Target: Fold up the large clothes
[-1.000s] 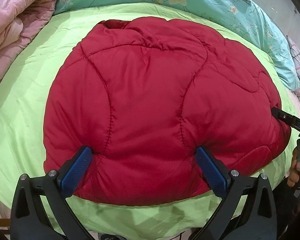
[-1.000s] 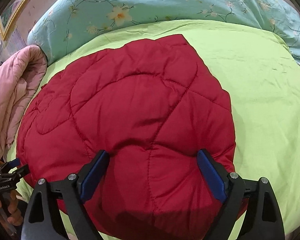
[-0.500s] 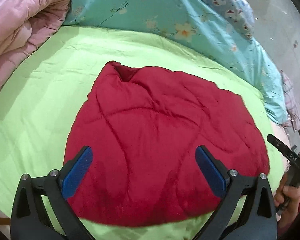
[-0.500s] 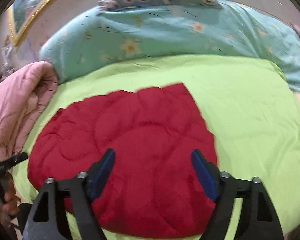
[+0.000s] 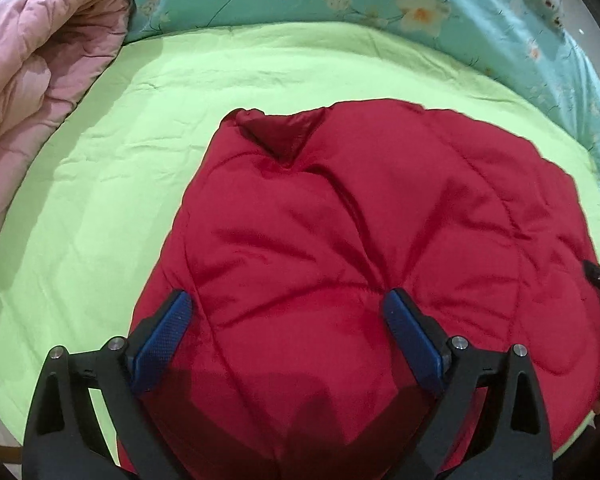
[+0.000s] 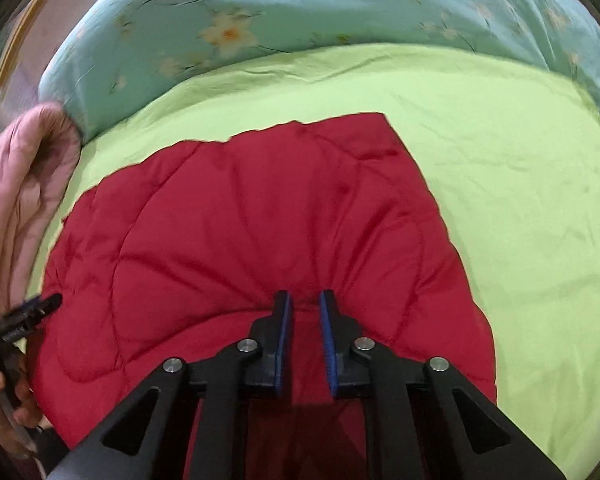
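- Since a second ago both wrist views have shifted over the red quilted jacket [image 5: 360,248]; more lime-green sheet [image 5: 100,200] shows around it than before, and the right jaws have just been closing, with a pinch of red fabric between them.
- Pink quilt [image 5: 32,92] is bunched at the bed's left edge, apart from the jacket, with a strip of green sheet between.
- Left gripper [image 5: 286,320]: jaws spread wide, blue pads over the jacket's near-left part, straddling a quilted panel, nothing clamped.
- Jacket lies mid-bed on the sheet, near hem toward the person at the bed's near edge, far end bunched with a dark opening showing; floral teal duvet [image 5: 420,12] runs along the far edge.
- Right gripper [image 6: 304,312]: jaws nearly together, clenched on a ridge of jacket fabric near the hem; puckers radiate from the pinch.
- Risks, my read:
  - Right pinch looks shallow and the shell looks slick; a hard pull could slip it out or lift only the top layer, so the fold comes out skewed.
  - Left is not gripping yet; lifting on the right alone would drag the jacket across the sheet and twist it.
  - Puffy fill likely springs back, so a loose fold may reopen.
  - Can't tell how many layers are in the right jaws.
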Demonstrator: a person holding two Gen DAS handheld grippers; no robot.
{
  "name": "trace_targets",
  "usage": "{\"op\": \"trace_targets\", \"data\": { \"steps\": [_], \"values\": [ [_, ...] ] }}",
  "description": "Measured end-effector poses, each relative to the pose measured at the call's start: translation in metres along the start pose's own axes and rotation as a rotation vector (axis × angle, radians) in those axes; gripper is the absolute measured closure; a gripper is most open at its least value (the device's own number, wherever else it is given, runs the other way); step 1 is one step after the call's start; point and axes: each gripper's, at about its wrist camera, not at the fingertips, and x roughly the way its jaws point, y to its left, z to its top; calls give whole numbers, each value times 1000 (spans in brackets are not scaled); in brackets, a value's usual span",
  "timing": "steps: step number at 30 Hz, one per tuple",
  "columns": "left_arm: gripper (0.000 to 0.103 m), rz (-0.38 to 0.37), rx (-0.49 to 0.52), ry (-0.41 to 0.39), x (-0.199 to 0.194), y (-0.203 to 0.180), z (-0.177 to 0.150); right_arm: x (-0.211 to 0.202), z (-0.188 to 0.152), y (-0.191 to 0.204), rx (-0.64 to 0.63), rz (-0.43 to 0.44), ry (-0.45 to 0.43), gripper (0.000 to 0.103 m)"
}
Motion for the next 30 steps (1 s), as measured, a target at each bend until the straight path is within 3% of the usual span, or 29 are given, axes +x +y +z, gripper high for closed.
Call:
{"op": "trace_targets", "data": {
  "steps": [6,7,13,17,20,25,30],
  "values": [
    [6,1,2,-10,-10,2,-3,-13,-5,-10,55,-17,-34,96],
    [6,-5,-4,-16,-13,5,-3,-23,-10,-8,56,-4,-55,90],
    [6,-102,-35,-87,-66,6,-31,-84,-55,23,-39,60,-135,79],
    [6,-144,9,-101,-91,-10,-63,-96,-89,36,-108,47,-119,72],
    [6,-127,51,-76,-83,-21,-76,-87,-104,32,-118,4,-96,71],
    [6,-89,60,-63,-74,-25,-80,-87,-99,20,-62,7,-86,66],
    [6,-146,61,-86,-100,-27,-89,-109,-105,26,-68,39,-107,65]
  ]
}}
